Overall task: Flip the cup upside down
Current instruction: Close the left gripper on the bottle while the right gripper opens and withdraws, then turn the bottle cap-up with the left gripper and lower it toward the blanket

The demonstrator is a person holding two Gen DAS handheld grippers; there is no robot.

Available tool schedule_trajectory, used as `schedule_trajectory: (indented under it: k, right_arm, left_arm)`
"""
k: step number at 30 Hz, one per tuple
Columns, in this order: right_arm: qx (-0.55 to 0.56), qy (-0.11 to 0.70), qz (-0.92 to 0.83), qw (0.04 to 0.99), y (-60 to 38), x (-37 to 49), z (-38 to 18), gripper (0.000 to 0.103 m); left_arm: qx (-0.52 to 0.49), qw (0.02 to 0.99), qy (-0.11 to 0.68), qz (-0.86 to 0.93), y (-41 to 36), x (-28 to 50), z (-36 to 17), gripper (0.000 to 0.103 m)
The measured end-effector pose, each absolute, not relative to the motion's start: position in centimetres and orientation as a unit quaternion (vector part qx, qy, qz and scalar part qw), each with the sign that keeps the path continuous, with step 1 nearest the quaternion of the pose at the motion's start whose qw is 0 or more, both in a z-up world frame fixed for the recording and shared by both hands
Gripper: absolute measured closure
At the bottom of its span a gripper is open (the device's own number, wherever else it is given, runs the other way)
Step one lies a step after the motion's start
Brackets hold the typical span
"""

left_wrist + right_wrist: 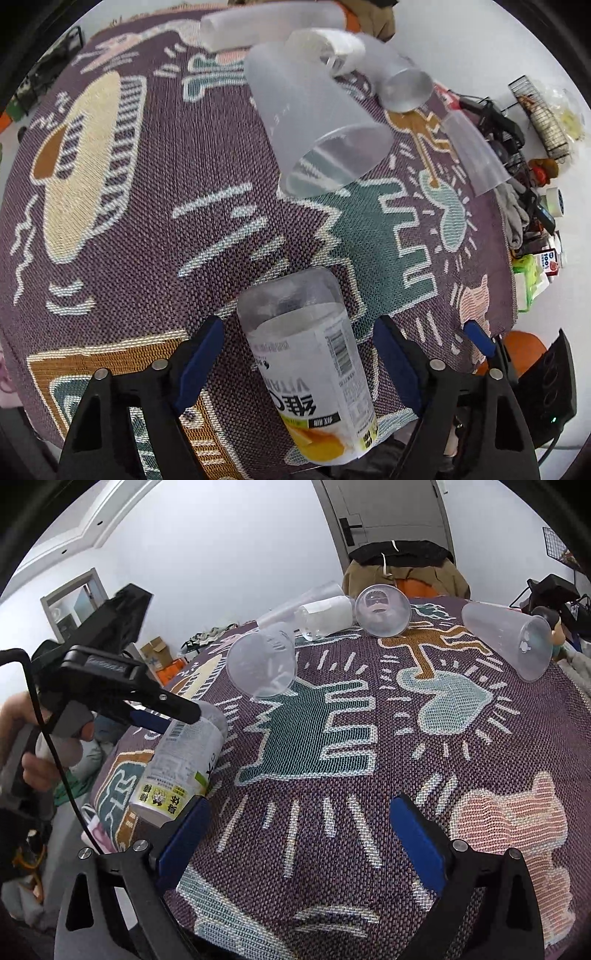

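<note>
A clear labelled cup lies on its side on the patterned cloth, between the two wide-apart fingers of my left gripper, which is open and does not touch it. The same cup shows in the right wrist view at the table's left edge, under the left gripper's body. My right gripper is open and empty over the cloth near the front edge. Several translucent plastic cups lie on their sides further back, the nearest one, which also shows in the right wrist view.
The patterned woven cloth covers the table. More cups lie at the back and the right. Clutter, a wire rack and cartons stand beyond the table's right edge. A door and a draped chair are behind.
</note>
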State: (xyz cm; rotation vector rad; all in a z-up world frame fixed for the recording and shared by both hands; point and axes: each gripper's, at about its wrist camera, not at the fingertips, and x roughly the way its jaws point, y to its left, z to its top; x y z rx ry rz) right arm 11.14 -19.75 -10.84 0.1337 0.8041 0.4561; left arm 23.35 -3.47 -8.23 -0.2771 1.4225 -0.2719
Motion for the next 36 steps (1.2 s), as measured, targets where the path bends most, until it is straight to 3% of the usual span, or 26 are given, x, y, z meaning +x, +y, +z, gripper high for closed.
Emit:
schedule_trajectory:
  k: [6,15,26,36]
  right_arm:
    - [0.079,0.386,0.219,0.893,-20.4,11.0,-11.2,0.004]
    - [0.101,0.386,0.213,0.892,-21.7,11.2,-11.4,0.004]
    - [0.104,0.384,0.210,0.893,-21.5,11.5,-10.8,0.004]
    - [0.092,0.376,0.200,0.900,-21.1,11.5,-9.8,0.004]
  left_arm:
    - [-0.129,0.707,0.686,-0.113,-3.8,24.6,-9.9,0.032]
    - [-0.106,0.718,0.681,-0.098,-5.1,24.8,-9.9,0.035]
    - [-0.060,0.826,0.549,-0.113,-4.4,22.6,-3.0,0.036]
    - [0.013,0.899,0.422,-0.118,-5.5,19.2,-1.3,0.037]
